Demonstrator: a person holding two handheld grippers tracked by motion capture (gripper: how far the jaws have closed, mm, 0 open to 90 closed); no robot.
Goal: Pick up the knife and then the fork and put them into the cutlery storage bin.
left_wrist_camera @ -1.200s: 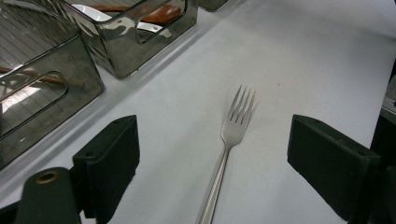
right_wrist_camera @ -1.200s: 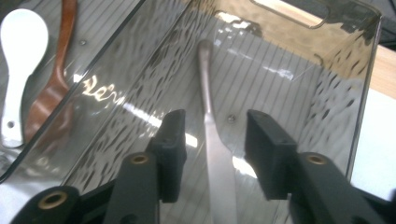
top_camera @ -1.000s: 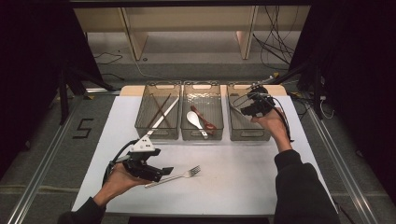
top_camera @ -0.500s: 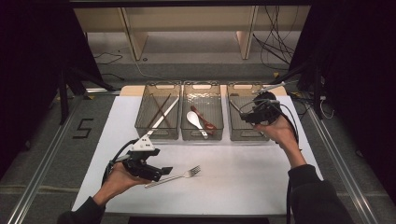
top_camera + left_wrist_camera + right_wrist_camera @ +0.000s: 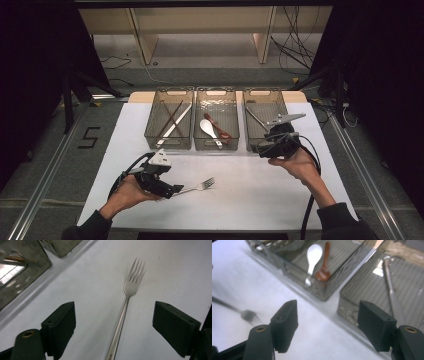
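Left gripper (image 5: 175, 190) is sitting low, jaws spread wide; right gripper (image 5: 264, 149) is hovering, jaws gaping.

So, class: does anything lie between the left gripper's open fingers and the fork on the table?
Nothing visible does. The fork lies on bare table between the left gripper's open fingers, untouched.

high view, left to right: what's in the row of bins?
Left bin with chopsticks → middle bin with white spoon, then brown spoon → right bin with a metal utensil.
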